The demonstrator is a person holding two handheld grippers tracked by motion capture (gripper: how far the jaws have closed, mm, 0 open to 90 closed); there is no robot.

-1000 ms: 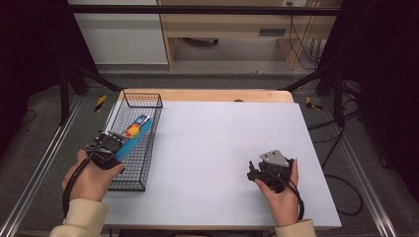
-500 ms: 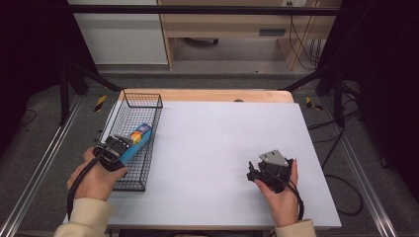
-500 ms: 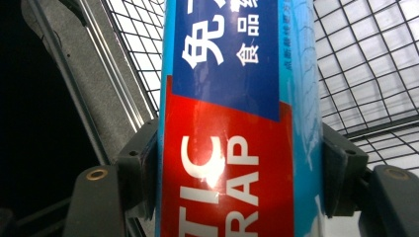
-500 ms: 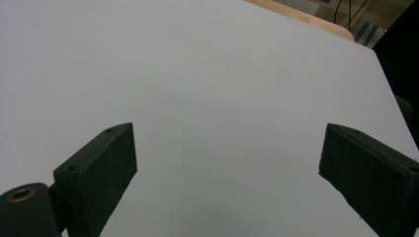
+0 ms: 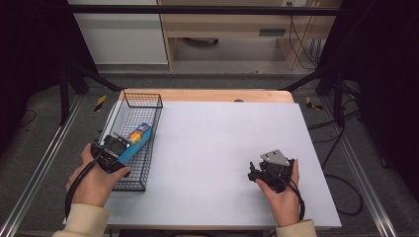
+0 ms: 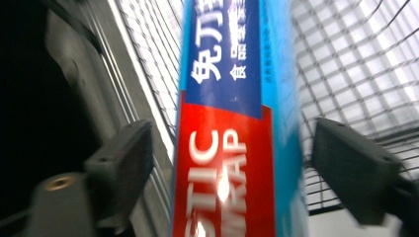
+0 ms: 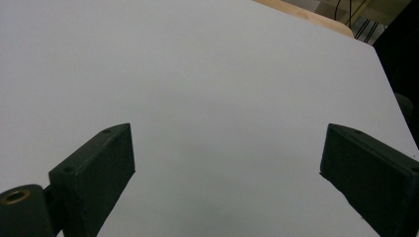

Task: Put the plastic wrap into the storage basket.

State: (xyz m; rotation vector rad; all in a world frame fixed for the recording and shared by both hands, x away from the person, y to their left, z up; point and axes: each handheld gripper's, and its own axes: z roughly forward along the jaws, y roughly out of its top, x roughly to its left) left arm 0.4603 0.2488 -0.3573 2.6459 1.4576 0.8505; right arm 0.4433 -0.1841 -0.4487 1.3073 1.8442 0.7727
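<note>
Left gripper view: wrap box (image 6: 232,128) lies between the left claw's (image 6: 225,163) wide jaws, untouched.

The long blue-and-red printed plastic-wrap carton (image 6: 232,128) is showing a smooth, glossy card surface that is catching glare. The black wire-mesh basket (image 5: 129,143) is presenting thin metal rods with a dark coated finish. The pale grey rectangular tabletop (image 5: 222,148) is appearing matt and smooth, with a light bare-wood strip (image 5: 212,95) running along its far edge. The black matt left gripper (image 6: 225,163) and the black matt right gripper (image 7: 225,163) are looking like moulded plastic, each carrying a brass-coloured metal insert (image 7: 15,196). The cream sleeve (image 5: 81,222) is looking like soft knitted cloth.
</note>
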